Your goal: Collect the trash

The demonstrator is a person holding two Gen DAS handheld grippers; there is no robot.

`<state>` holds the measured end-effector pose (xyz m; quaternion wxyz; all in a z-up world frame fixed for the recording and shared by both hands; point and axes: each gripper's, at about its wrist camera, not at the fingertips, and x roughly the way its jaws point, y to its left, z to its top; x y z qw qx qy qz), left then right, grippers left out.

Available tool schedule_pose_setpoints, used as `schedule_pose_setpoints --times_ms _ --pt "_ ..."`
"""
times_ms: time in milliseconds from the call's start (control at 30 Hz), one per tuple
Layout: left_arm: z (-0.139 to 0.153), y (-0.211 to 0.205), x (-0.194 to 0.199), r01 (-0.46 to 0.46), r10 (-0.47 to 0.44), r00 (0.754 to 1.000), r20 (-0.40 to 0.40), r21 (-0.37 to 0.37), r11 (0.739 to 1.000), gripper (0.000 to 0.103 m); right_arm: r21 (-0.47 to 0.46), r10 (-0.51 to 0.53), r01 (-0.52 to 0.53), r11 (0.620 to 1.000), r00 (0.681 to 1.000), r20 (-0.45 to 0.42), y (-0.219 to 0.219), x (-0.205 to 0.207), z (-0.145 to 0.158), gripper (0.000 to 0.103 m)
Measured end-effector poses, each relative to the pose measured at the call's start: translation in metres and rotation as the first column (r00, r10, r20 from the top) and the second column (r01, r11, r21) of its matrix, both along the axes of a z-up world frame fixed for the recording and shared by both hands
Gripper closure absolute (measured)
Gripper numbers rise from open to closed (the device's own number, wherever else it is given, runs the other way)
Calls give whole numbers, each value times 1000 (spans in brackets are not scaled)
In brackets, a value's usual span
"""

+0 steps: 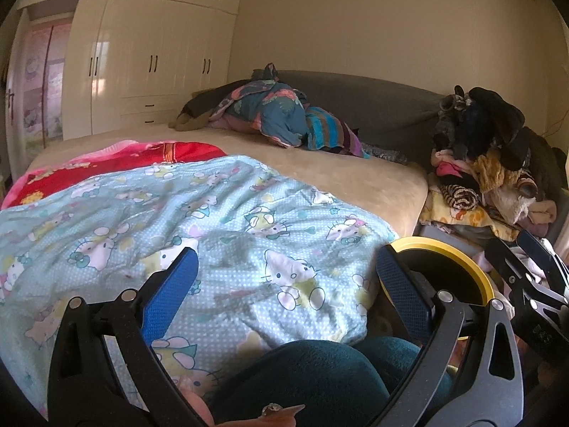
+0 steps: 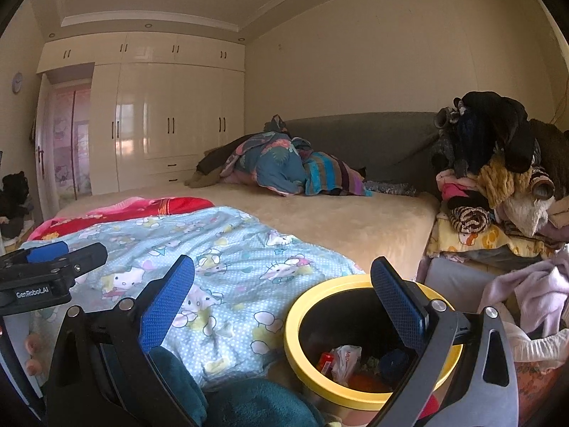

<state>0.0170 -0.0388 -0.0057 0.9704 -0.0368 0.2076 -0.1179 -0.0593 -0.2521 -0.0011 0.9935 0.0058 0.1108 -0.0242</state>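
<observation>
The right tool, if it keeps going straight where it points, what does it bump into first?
Probably the round yellow-rimmed black trash bin, or the pale blue cartoon-cat blanket beside it. The open right tool points over both, and depth is hard to judge here.

A round yellow-rimmed trash bin [image 2: 370, 341] with a black inside stands upright beside the bed, holding a crumpled wrapper [image 2: 343, 357] and other scraps.

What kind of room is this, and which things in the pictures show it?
Most likely a home bedroom. A wide bed with a cartoon-cat quilt fills the view, tall built-in wardrobes line the far wall, and a yellow-rimmed trash bin stands beside the bed.
</observation>
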Motion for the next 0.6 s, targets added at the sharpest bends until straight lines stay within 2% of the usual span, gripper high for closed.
schedule_pose_setpoints --times_ms 600 --pt "0 -1 -1 0 0 1000 1 3 1000 11 0 -10 10 1000 1000 -9 -1 0 -4 6"
